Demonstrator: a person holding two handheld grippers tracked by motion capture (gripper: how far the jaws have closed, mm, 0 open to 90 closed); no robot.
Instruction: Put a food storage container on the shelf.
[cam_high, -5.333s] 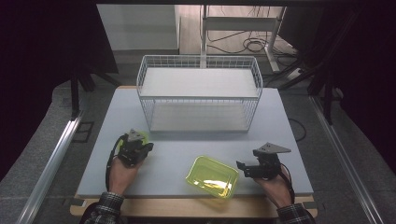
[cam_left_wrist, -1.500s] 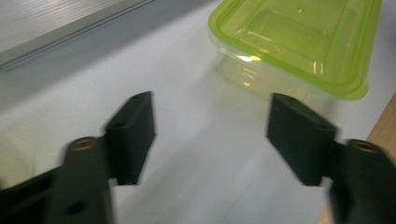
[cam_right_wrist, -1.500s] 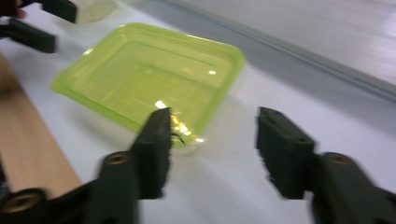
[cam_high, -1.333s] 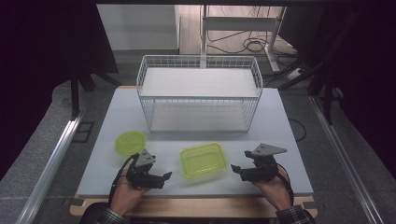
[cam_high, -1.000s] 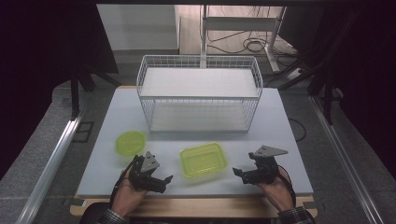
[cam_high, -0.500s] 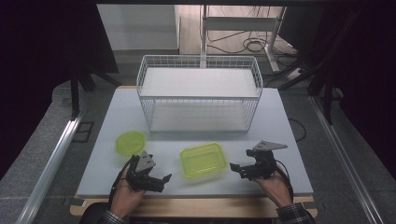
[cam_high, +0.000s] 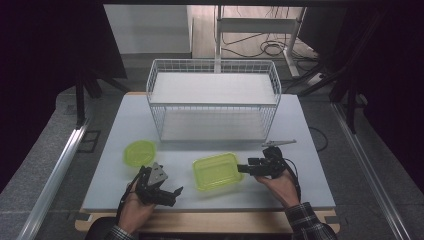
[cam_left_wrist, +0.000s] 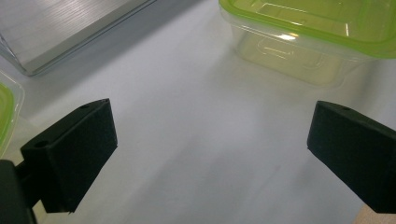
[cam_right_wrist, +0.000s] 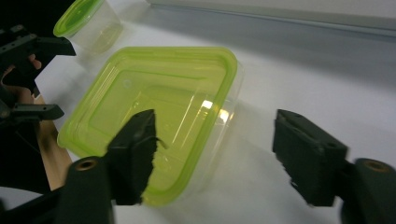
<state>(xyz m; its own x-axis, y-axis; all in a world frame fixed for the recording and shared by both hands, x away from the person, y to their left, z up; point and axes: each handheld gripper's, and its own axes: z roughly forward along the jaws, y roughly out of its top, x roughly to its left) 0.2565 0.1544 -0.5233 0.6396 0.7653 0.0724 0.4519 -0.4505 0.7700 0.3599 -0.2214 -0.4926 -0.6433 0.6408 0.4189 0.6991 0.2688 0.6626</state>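
Observation:
A clear rectangular container with a lime-green lid (cam_high: 217, 171) stands on the white table (cam_high: 305, 130), near the front middle. My right gripper (cam_high: 243, 168) is at its right end, open. In the right gripper view (cam_right_wrist: 217, 140) one jaw hangs over the lid (cam_right_wrist: 154, 112) and the other stands off past the container's corner. My left gripper (cam_high: 175, 196) is open near the front edge, left of the container and apart from it. Between its wide jaws (cam_left_wrist: 215, 140) is bare table, with the container (cam_left_wrist: 303, 32) beyond.
A smaller clear tub with a green lid (cam_high: 139, 152) stands at the left (cam_right_wrist: 88, 21) (cam_left_wrist: 5, 112). Behind the containers is a white wire basket (cam_high: 214, 100) with a shelf. The wooden table edge (cam_high: 210, 222) runs along the front.
Since the earliest frame the rectangular container has shifted left and away from the front edge, and my left gripper has left the small tub. In the last second my right gripper closed in on the container.

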